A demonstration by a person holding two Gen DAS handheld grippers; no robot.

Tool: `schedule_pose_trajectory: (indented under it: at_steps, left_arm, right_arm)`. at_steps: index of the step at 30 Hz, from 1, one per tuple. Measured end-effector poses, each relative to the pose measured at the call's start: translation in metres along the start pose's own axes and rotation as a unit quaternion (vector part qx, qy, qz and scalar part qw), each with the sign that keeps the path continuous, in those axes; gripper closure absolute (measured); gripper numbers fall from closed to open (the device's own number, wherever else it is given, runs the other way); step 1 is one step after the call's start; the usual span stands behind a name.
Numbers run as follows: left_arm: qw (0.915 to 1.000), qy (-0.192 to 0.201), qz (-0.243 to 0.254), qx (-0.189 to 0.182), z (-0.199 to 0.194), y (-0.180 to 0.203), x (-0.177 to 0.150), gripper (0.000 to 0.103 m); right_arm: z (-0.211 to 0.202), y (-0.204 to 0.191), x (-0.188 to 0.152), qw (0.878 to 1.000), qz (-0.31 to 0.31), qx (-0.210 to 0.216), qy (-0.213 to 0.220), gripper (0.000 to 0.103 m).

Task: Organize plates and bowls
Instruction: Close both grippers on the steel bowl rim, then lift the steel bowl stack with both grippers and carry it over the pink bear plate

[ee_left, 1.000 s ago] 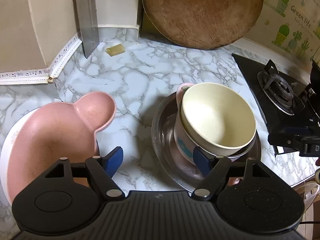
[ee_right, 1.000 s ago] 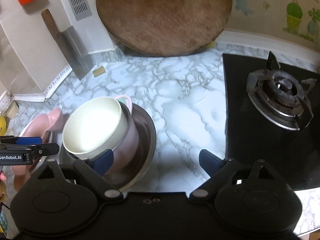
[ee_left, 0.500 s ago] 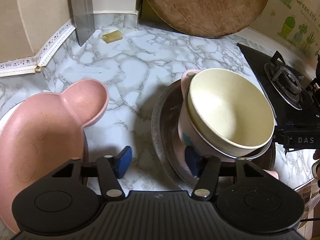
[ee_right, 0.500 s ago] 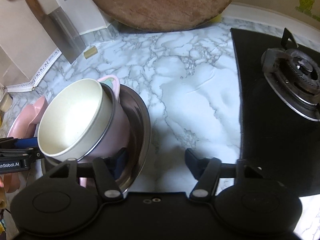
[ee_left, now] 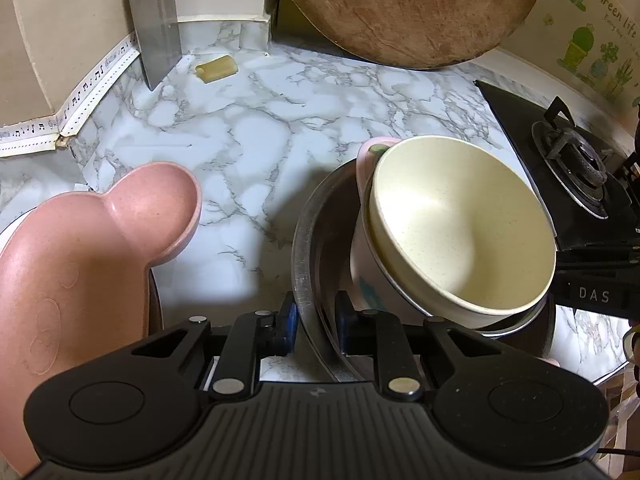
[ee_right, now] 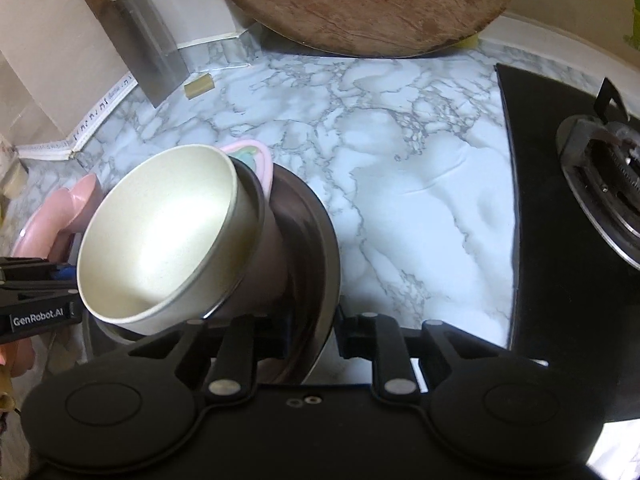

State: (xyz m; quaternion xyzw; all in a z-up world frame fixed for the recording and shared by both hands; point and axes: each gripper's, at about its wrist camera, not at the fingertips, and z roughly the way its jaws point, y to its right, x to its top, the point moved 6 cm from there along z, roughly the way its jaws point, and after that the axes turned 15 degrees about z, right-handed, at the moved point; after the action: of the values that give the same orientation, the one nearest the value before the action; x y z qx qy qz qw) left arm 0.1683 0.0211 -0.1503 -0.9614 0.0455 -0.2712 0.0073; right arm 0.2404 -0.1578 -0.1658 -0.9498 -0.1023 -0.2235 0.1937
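A cream bowl (ee_left: 460, 240) sits tilted inside a pink cup-like bowl (ee_left: 362, 264), and both stand in a wide steel dish (ee_left: 308, 240) on the marble counter. My left gripper (ee_left: 316, 320) straddles the dish's left rim. Its jaws are closing, and the blue pads touch the rim on both sides. My right gripper (ee_right: 314, 332) is closing the same way on the right rim of the steel dish (ee_right: 320, 248), beside the cream bowl (ee_right: 160, 232). A pink mouse-eared plate (ee_left: 80, 260) lies to the left on a white plate.
A round wooden board (ee_left: 408, 8) leans on the back wall. A cleaver (ee_left: 154, 20) stands at the back left, with a small yellow block (ee_left: 216, 68) beside it. A black gas stove (ee_right: 580, 200) fills the right side. Bare marble counter (ee_right: 420, 200) lies between dish and stove.
Both grippers came down to the steel dish and narrowed from wide open until their pads sit on its rim, one on each side. The bowl stack now leans more.
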Motion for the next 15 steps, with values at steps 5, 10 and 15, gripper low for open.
schedule_pose_trajectory:
  at_steps: [5, 10, 15]
  left_arm:
    - [0.9998, 0.010, 0.010, 0.013, -0.007, 0.002, 0.001, 0.085]
    - [0.9997, 0.015, 0.012, 0.017, -0.012, 0.004, 0.000, 0.085]
    - [0.9993, 0.024, 0.018, 0.020, -0.023, 0.006, 0.000, 0.085]
  right_arm:
    - [-0.004, -0.003, -0.001, 1.000, -0.010, -0.005, 0.013, 0.086]
    - [-0.014, -0.009, -0.002, 0.999, -0.025, -0.005, 0.030, 0.086]
    - [-0.026, -0.014, -0.003, 0.998, -0.044, -0.007, 0.052, 0.086]
